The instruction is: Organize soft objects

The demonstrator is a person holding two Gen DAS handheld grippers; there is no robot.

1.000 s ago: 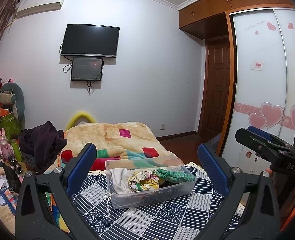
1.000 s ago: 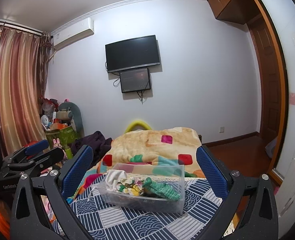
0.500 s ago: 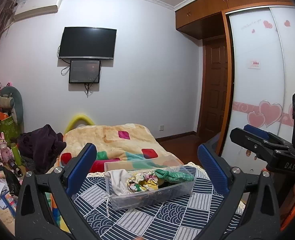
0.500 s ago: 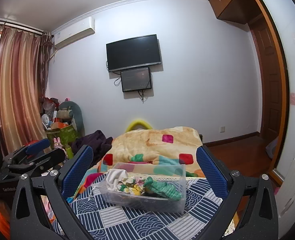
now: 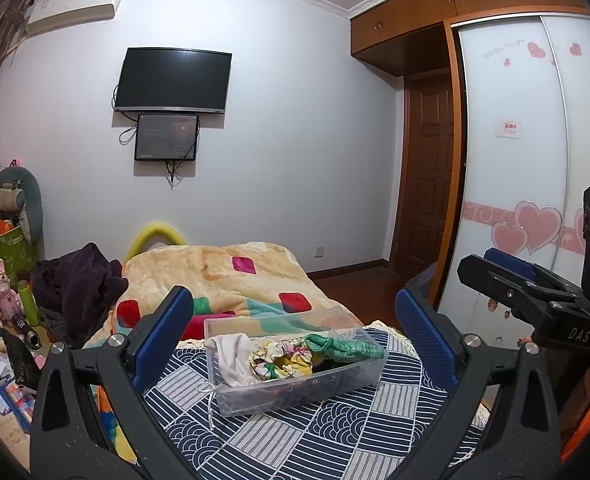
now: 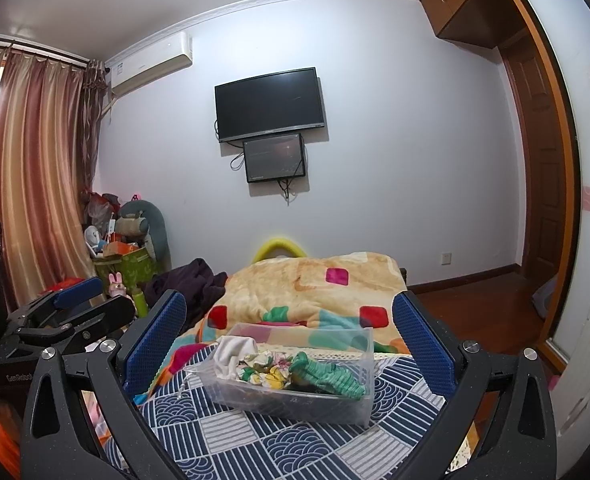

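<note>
A clear plastic bin (image 5: 347, 384) sits on a blue patterned cloth (image 5: 327, 436); it also shows in the right wrist view (image 6: 295, 400). Inside lie a white cloth (image 5: 231, 356), a floral yellow piece (image 5: 279, 360) and a green knitted piece (image 5: 347, 346). My left gripper (image 5: 295, 336) is open and empty, held back from the bin and above the cloth. My right gripper (image 6: 289, 332) is open and empty too, likewise short of the bin. Each gripper shows at the edge of the other's view.
Beyond the bin lies a bed with an orange blanket (image 5: 223, 276) and dark clothes (image 5: 79, 280). Clutter and plush toys (image 5: 11, 208) fill the left floor. A wardrobe with sliding doors (image 5: 527, 160) stands right. A TV (image 5: 173, 80) hangs on the far wall.
Both views have shifted slightly, with the room sitting a little lower in frame; the bin and its contents have not moved. Both grippers stay open.
</note>
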